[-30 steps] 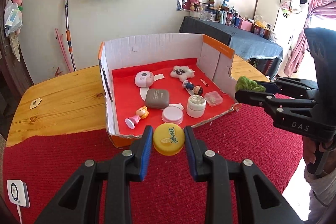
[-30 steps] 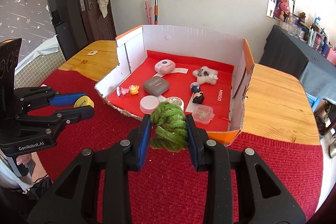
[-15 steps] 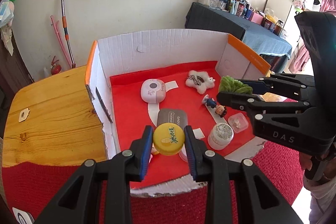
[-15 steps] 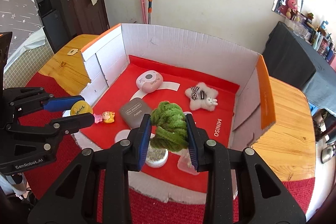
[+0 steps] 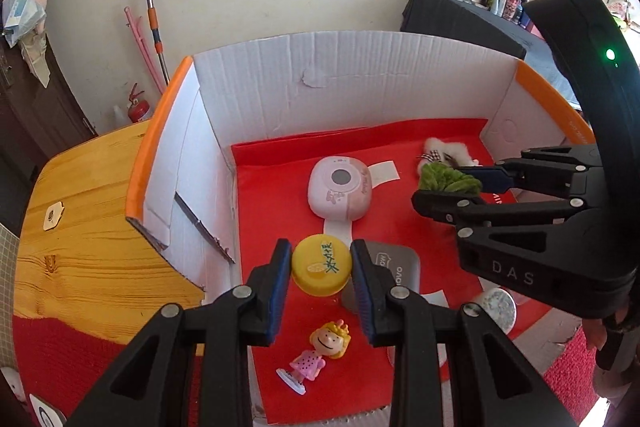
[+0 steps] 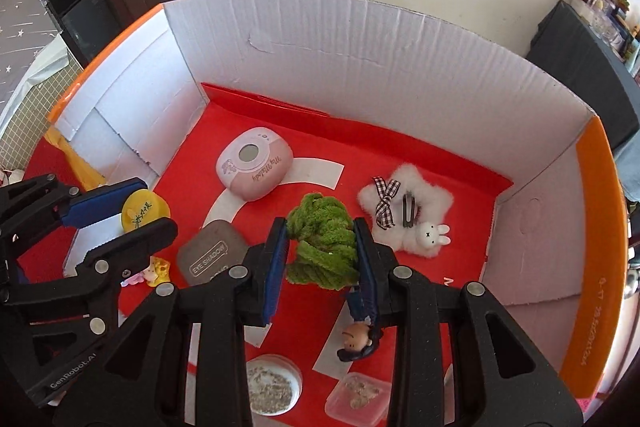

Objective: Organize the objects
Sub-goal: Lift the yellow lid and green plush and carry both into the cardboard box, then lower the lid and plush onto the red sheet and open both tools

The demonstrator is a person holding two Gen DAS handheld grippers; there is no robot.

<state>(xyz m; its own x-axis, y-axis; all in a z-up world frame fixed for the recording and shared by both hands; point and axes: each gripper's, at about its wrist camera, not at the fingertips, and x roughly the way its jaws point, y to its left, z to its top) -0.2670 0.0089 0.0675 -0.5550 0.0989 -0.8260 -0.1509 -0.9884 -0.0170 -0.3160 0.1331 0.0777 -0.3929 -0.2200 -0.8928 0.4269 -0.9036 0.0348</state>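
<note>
Left gripper (image 5: 321,269), clamped on a round yellow lid (image 5: 321,264) held by its rim between the blue pads, hangs above the red floor of the cardboard box (image 5: 360,75), towards the box's left wall and near its open front edge. Right gripper (image 6: 321,255), jaws closed on a green fuzzy scrunchie (image 6: 323,241), hangs over the middle of the same floor; in the left wrist view it enters from the right, with the scrunchie above the box's right half.

Contents already lying in the box: a pink compact case (image 6: 254,163) towards the back wall, left of centre; a grey eyeshadow palette (image 6: 212,258) in front of it; a white fluffy star clip with a small rabbit (image 6: 404,213) near the right wall; a girl figurine in a pink dress (image 5: 320,353) at the front edge, left side; a dark-clothed figurine (image 6: 358,337) lying partly under the right gripper; a round jar with a speckled lid (image 6: 272,385) and a small clear container (image 6: 358,393) at the front edge.

Progress, as judged: most objects appear gathered in the box, and no loose items show on the wooden table (image 5: 88,239) or red mat beside it. The lid and the scrunchie are carried but not yet set down; lowering each onto a free patch of red floor and letting go seems to be what is left.
</note>
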